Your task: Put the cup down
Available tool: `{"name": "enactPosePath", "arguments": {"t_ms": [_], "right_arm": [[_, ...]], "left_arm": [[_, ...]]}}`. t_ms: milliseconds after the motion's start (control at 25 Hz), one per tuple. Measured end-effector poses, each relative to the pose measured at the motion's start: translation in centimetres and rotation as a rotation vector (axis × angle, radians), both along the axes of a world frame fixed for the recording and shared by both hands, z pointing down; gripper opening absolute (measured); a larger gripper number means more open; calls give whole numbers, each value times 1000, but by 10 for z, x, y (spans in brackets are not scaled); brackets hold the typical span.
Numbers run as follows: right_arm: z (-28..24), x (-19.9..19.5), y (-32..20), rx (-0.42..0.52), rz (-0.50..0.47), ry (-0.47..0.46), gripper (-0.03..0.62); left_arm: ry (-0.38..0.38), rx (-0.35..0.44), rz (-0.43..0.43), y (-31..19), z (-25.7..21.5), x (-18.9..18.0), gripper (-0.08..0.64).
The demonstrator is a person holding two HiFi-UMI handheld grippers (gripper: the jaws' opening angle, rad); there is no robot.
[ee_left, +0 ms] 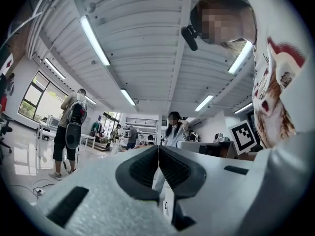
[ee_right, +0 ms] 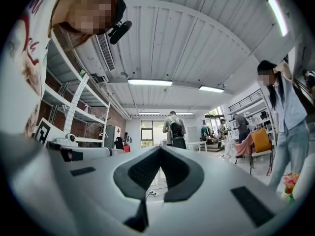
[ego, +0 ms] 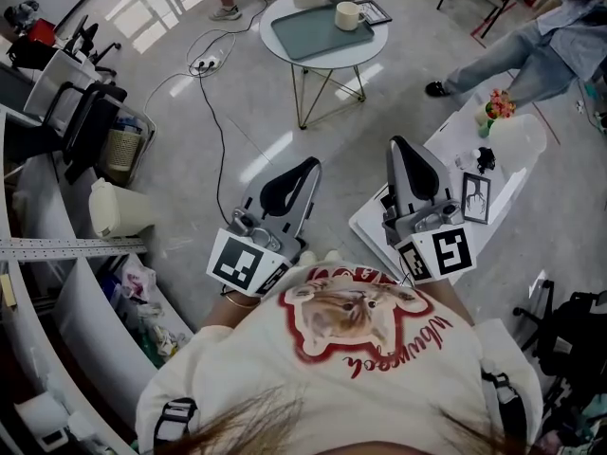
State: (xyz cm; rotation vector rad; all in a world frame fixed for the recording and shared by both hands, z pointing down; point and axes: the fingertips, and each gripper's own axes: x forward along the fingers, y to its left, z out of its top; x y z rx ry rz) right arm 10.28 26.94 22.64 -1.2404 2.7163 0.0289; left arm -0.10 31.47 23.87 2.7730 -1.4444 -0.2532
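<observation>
A cream cup (ego: 348,15) stands on a grey-green tray (ego: 313,32) on the small round table (ego: 372,53) far ahead of me. Both grippers are held close to my chest, well away from it. My left gripper (ego: 311,165) is shut, its black pads pressed together with nothing between them; the left gripper view shows that left gripper (ee_left: 158,149) pointing out into the room. My right gripper (ego: 397,143) is likewise shut and holds nothing; the right gripper view shows the right gripper (ee_right: 160,149) with its pads meeting at the tip.
A white table (ego: 493,173) to the right carries a framed picture (ego: 475,198) and a small pot of flowers (ego: 497,108). A seated person's legs (ego: 503,57) reach in at upper right. A cable and power strip (ego: 205,63) lie on the floor. Shelving (ego: 57,282) runs along the left.
</observation>
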Motion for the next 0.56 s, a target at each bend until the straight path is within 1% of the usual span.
{"name": "enactPosePath", "arguments": {"t_ms": [120, 560], "right_arm": [[1, -5, 3, -6, -8, 7, 29], [1, -7, 14, -6, -14, 13, 28]], "left_arm": [[21, 7, -1, 1, -4, -2, 15], [9, 13, -19, 11, -5, -12, 15]]}}
